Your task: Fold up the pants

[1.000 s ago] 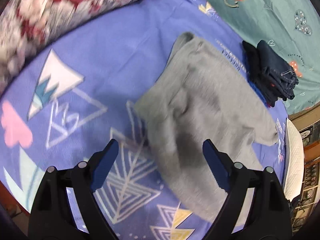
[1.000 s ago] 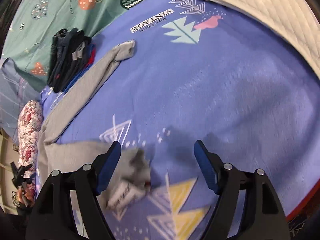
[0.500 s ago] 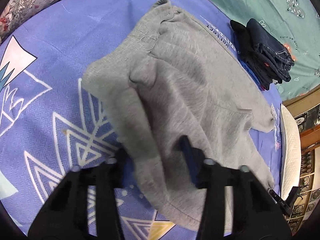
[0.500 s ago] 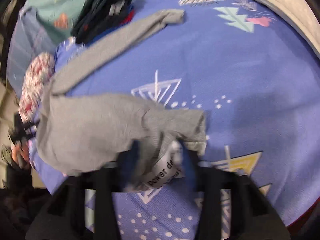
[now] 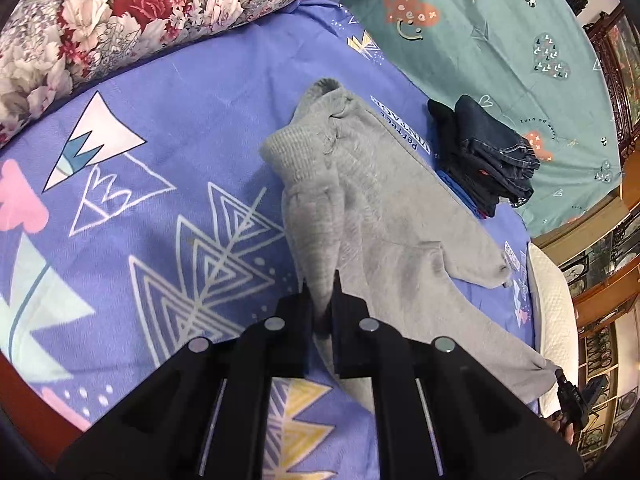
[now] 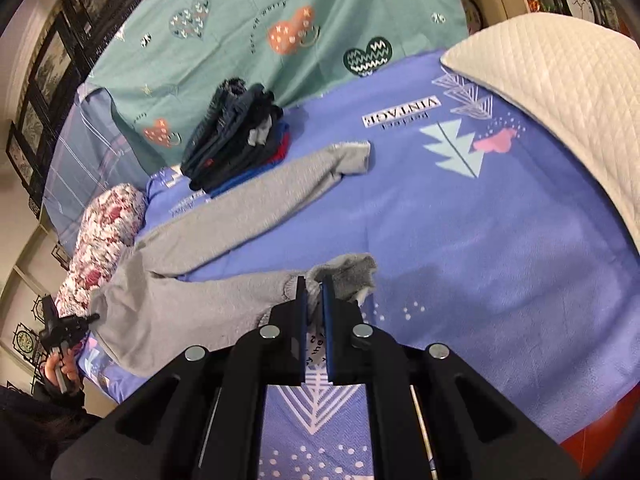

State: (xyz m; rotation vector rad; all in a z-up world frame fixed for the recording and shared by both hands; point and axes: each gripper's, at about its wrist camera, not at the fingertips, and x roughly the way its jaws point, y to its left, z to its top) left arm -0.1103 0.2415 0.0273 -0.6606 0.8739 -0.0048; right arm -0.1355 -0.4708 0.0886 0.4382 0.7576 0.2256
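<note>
Grey sweatpants [image 5: 384, 216] lie spread on a purple patterned blanket [image 5: 160, 160]. My left gripper [image 5: 322, 292] is shut on the waistband edge of the pants and lifts a fold of cloth. In the right wrist view the pants [image 6: 208, 248] stretch to the left, one leg reaching back to its cuff [image 6: 352, 156]. My right gripper [image 6: 314, 284] is shut on the near leg's cuff, which bunches around the fingers with a printed label below.
A stack of folded dark clothes [image 5: 484, 156] [image 6: 236, 132] sits at the far side beside the pants. A floral pillow [image 5: 120, 12] lies at left, a white quilted pillow [image 6: 560, 92] at right. A teal sheet [image 6: 260, 32] lies behind.
Both grippers went from open above the blanket to shut on the pants. The left took the waistband, the right took the cuff, and the cloth is drawn up and stretched.
</note>
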